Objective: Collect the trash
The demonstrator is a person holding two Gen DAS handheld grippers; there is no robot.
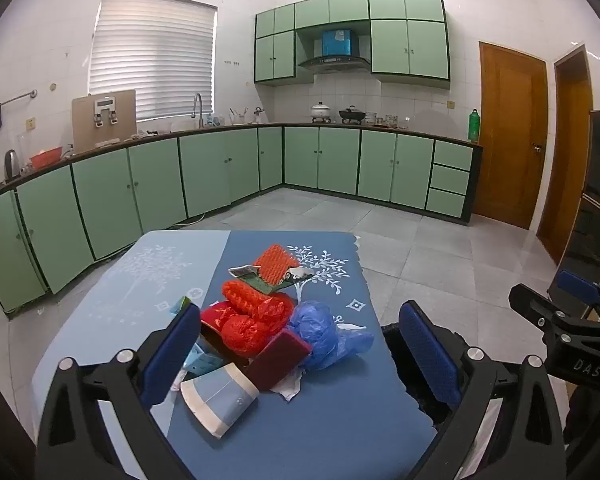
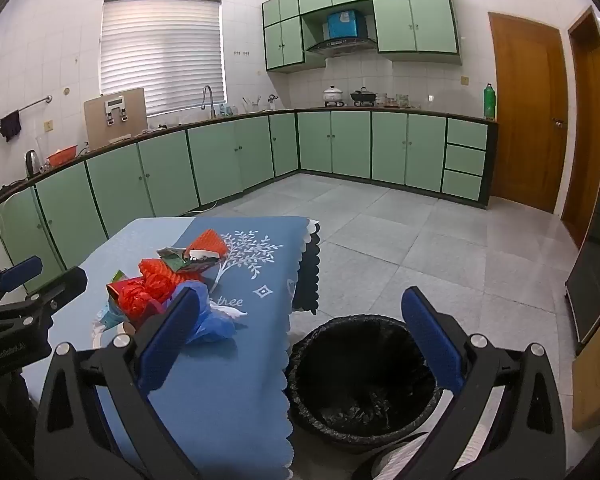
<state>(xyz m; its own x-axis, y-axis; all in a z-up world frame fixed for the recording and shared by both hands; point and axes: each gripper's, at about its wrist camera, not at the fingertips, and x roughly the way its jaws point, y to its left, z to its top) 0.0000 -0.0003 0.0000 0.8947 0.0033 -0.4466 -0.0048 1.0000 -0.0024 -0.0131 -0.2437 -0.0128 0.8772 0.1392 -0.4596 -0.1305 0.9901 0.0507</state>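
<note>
Green cabinets (image 1: 148, 184) wrap the room behind; wooden doors (image 2: 528, 120) stand on the right. Your desk (image 1: 320, 420), under a blue cloth, carries the trash heap near its middle. The bin (image 2: 360, 380), black-lined, sits on the floor just beside the desk's right edge, mouth up.

Heap contents: blue plastic bag (image 1: 320, 336) on the right, red crumpled bag (image 1: 248, 328) centre, dark red sponge (image 1: 278, 360) leaning against it, folded pale-blue carton (image 1: 220, 400) nearest you, orange foam net (image 1: 276, 264) on a wrapper at the far end.

Your left gripper (image 1: 300, 360) hangs jaws wide apart over the heap, gripping nothing. Your right gripper (image 2: 300, 348) is likewise spread and empty, straddling desk edge and bin.
</note>
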